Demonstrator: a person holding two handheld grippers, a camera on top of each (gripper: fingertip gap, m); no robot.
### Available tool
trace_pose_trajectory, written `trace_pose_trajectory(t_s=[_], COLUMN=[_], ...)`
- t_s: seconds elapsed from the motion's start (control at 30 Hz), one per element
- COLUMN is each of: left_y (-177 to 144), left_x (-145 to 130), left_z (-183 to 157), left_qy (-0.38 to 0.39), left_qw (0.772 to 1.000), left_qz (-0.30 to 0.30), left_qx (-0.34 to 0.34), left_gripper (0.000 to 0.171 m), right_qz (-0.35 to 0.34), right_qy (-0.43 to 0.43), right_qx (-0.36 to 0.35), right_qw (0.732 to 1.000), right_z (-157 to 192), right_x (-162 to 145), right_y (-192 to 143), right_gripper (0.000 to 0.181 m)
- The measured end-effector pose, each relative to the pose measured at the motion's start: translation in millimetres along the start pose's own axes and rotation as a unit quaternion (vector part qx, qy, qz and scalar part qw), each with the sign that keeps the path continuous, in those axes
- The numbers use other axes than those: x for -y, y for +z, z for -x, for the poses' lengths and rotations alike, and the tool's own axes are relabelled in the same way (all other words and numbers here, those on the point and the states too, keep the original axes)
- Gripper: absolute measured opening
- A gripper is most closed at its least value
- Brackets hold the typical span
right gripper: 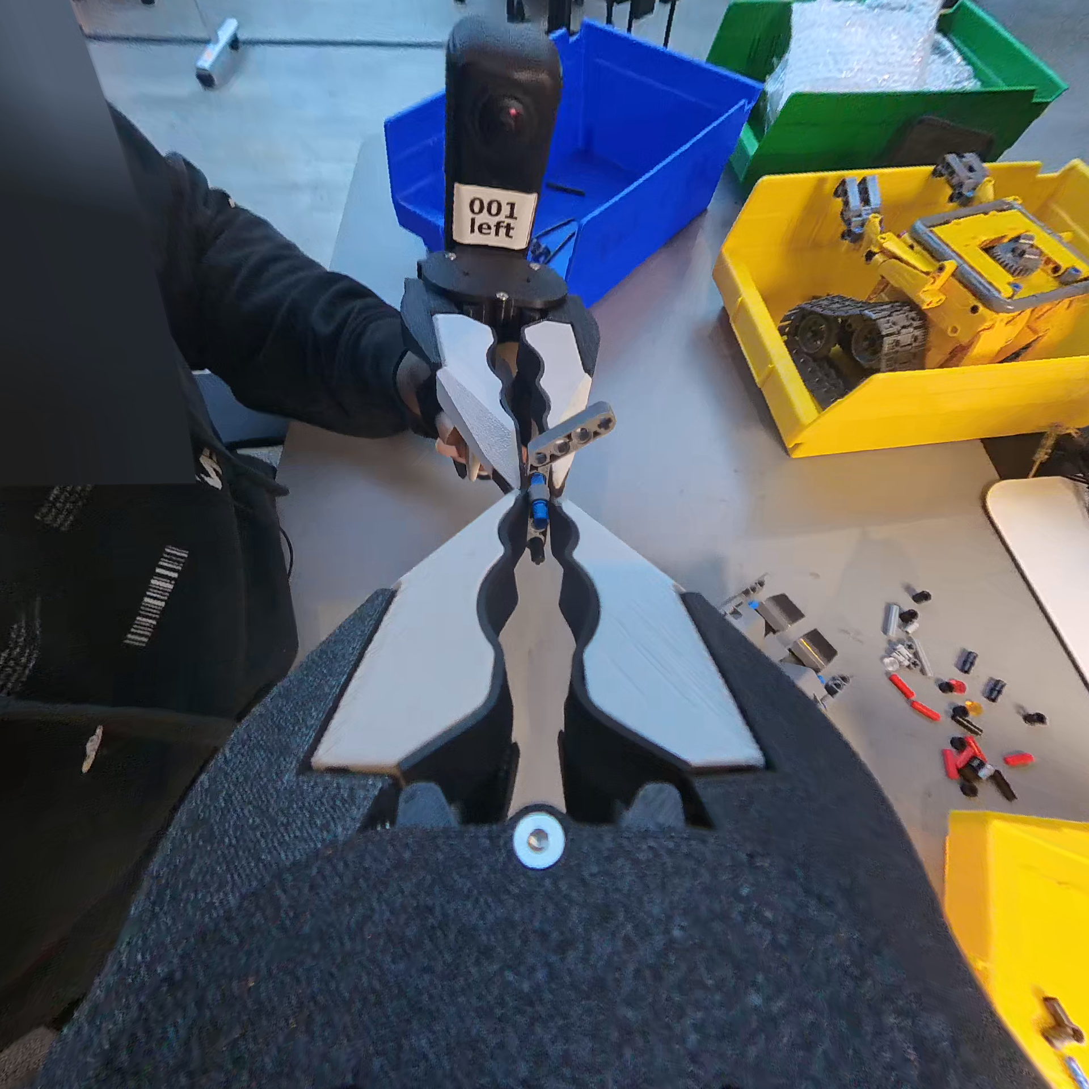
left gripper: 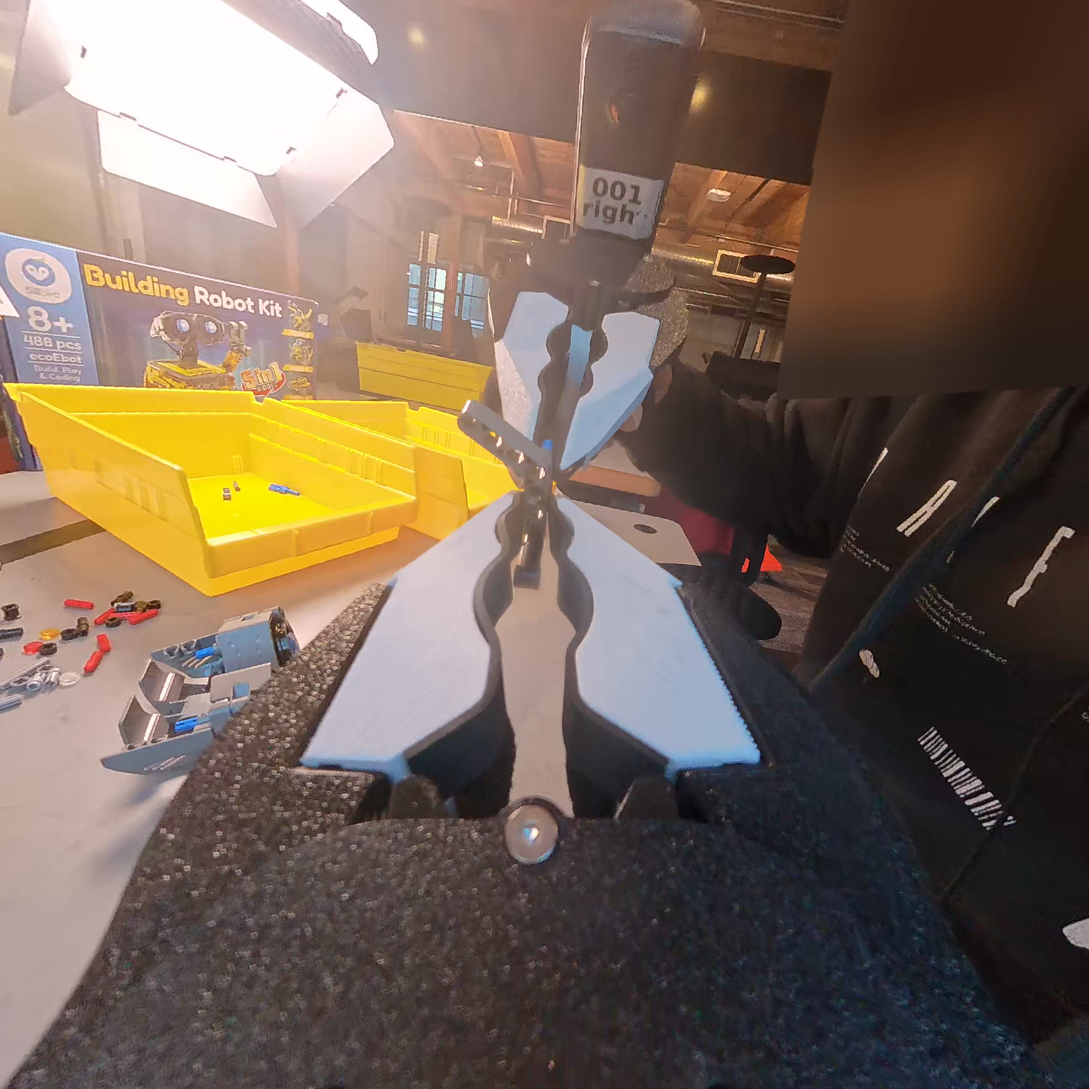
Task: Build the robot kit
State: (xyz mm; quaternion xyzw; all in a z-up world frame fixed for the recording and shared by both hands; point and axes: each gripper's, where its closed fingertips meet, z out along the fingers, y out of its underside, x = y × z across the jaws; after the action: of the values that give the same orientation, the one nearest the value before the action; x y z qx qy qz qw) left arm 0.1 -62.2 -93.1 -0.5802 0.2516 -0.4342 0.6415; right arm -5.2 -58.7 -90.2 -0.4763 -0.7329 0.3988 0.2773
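My left gripper is shut on a grey angled beam with holes; one arm of the beam sticks out up-left and the other lies between my fingers. My right gripper is shut on a blue pin with a black end. The two grippers meet tip to tip above the table, and the pin's tip is at the beam. The right gripper comes down from above in the left wrist view. The left gripper faces me in the right wrist view. The contact point is partly hidden.
Yellow bins and a kit box stand at the left. Loose red and black pieces and a grey part-built assembly lie on the table. A blue bin, a green bin and a yellow bin holding a tracked model stand behind. The grippers are tip to tip, or close to it.
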Motion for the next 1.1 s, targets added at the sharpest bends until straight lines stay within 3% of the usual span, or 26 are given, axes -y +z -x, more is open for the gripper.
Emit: trace_pose_trajectory(t_s=[0.17, 0.3, 0.63, 0.8, 0.9, 1.1], left_y=[-0.7, -1.7, -7.3, -6.2, -3.2, -0.1], left_x=[-2.4, -0.1, 15.9, 14.6, 8.9, -1.9], left_z=[2.3, 2.7, 0.6, -0.9, -2.8, -2.5], left_qy=[-0.008, -0.009, -0.034, -0.025, -0.006, -0.017], left_qw=[1.000, 1.000, 0.998, 0.998, 1.000, 1.000], left_qz=[0.003, 0.002, -0.053, -0.050, -0.029, 0.017], left_qx=[0.001, 0.001, -0.016, -0.014, -0.010, -0.015], left_gripper=[0.007, 0.007, 0.007, 0.007, 0.007, 0.008], right_qz=[0.066, 0.069, -0.096, -0.120, -0.107, 0.002], right_qy=[-0.014, -0.007, 0.065, 0.080, 0.078, 0.008], right_qx=[0.004, 0.010, 0.021, 0.028, 0.040, 0.032], right_qw=[0.998, 0.998, 0.993, 0.989, 0.990, 0.999], right_z=[-0.9, -1.8, -3.8, -2.6, -0.1, 2.4], right_x=[-10.8, -6.8, 20.1, 21.4, 19.0, 1.9], right_y=[2.5, 2.6, 1.9, 1.7, 1.7, 3.4], right_gripper=[0.005, 0.005, 0.006, 0.006, 0.005, 0.005])
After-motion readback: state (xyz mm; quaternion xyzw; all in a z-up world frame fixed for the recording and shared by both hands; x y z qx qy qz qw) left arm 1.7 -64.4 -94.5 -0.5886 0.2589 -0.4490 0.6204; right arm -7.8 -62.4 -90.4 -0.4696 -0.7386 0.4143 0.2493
